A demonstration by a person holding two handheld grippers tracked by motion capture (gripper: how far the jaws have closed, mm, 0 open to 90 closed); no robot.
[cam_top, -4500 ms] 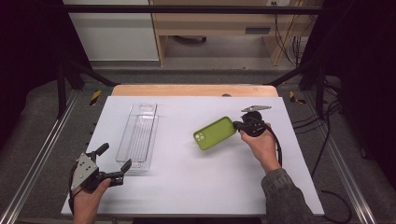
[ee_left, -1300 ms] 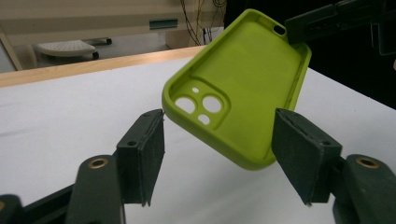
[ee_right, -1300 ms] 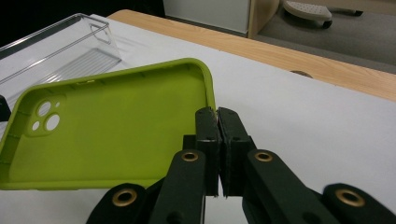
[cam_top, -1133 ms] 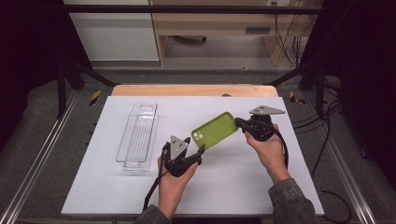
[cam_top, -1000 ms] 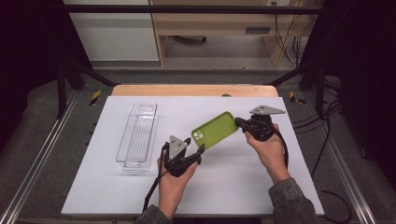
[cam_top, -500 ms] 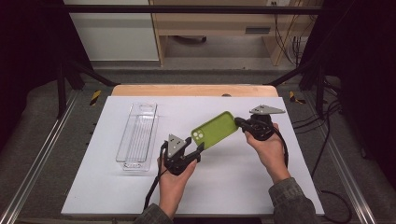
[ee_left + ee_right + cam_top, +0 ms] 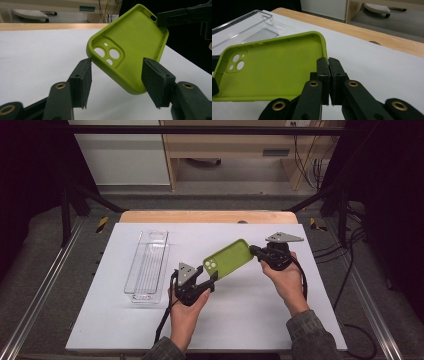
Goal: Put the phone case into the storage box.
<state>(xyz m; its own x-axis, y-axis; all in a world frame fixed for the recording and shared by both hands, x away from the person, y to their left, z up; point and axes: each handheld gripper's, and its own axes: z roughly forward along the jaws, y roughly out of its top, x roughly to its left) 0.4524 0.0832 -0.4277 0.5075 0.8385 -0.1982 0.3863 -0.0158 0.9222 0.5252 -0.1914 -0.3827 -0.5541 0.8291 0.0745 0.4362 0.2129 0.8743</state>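
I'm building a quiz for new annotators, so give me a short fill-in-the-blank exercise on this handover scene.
1. The right gripper is shut on one end of the soft ______ silicone phone case.
2. The left gripper has its two pads on either side of the case's end with the ______ cutouts, jaws apart.
3. The clear ribbed plastic tray lies on the white tabletop, toward the person's ______ side.

Missing words: green; camera; left
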